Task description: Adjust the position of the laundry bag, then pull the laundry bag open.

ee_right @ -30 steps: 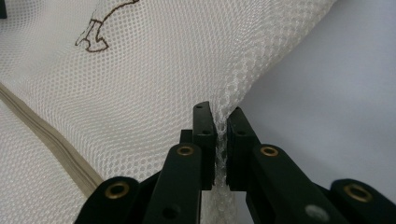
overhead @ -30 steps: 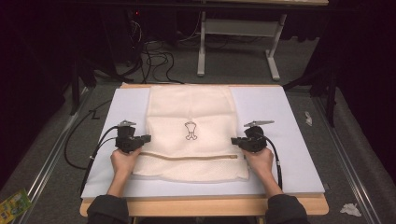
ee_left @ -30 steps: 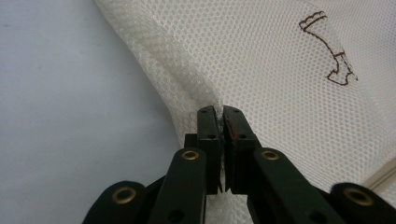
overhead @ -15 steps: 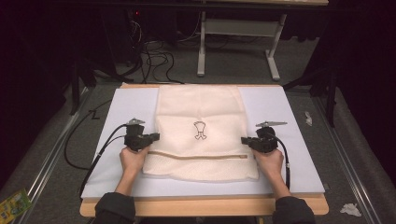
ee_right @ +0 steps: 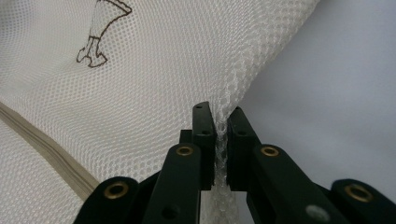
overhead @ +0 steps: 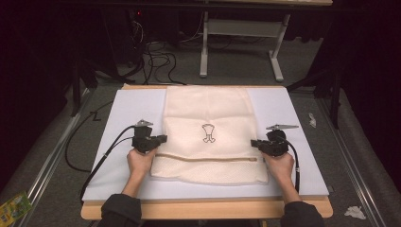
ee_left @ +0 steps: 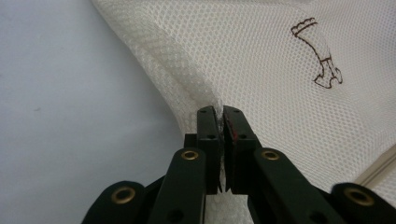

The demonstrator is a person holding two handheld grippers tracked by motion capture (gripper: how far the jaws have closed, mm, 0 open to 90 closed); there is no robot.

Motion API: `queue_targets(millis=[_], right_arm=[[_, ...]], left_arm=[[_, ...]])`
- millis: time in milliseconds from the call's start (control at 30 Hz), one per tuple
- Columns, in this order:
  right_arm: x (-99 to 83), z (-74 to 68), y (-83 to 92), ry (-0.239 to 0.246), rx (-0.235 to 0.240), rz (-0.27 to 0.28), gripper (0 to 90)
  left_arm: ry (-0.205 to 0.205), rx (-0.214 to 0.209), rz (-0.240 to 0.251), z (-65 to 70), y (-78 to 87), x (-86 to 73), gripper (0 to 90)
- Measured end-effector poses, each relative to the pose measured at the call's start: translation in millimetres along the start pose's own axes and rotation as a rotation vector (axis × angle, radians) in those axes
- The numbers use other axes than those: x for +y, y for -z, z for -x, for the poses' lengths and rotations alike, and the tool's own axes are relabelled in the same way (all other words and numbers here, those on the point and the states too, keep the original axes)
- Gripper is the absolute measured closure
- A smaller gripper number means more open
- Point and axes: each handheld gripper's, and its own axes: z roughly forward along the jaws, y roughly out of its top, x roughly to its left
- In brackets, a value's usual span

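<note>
On the wooden table (overhead: 208, 209) sits a pale blue mat (overhead: 127, 111), covering nearly the whole top. Cream mesh bag (overhead: 208, 113) lies flat down the middle of the mat, far edge at the table's back edge, near edge short of the front. Bottom part is folded or doubled, with a tan zipper (overhead: 208, 159) running across it side to side. Small brown outline logo (overhead: 207, 133) sits just above the zipper, roughly centred.

Left gripper (overhead: 163, 138) is at the bag's left edge, level with the zipper line; left hand (overhead: 140, 161) behind it, cable (overhead: 101, 158) looping off across the mat to the left. Left gripper view: jaws pressed together on a pinch of mesh at the edge, fabric ridged up toward the tips.

Right gripper (overhead: 254, 143) mirrors it at the bag's right edge, right hand (overhead: 280, 164) behind. Right gripper view: jaws pinching the mesh edge, a thin fold between the pads, mat beyond.

Floor: crumpled paper scraps (overhead: 354, 212) right of the table.
</note>
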Motion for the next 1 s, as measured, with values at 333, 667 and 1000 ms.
queue_targets(millis=[333,667,1000], right_arm=[[-3.5,7.8,5.0,-0.003,-0.016,-0.007,85.8],[-8.2,7.4,1.7,0.009,-0.027,-0.004,85.1],[-8.7,7.1,2.4,0.024,-0.033,-0.001,79.3]], left_arm=[[-0.023,0.009,0.002,8.9,-3.7,-1.3,85.6],[-0.065,0.048,0.007,10.1,-1.1,-4.7,84.6],[-0.084,0.066,0.022,10.8,-0.2,-7.1,77.4]])
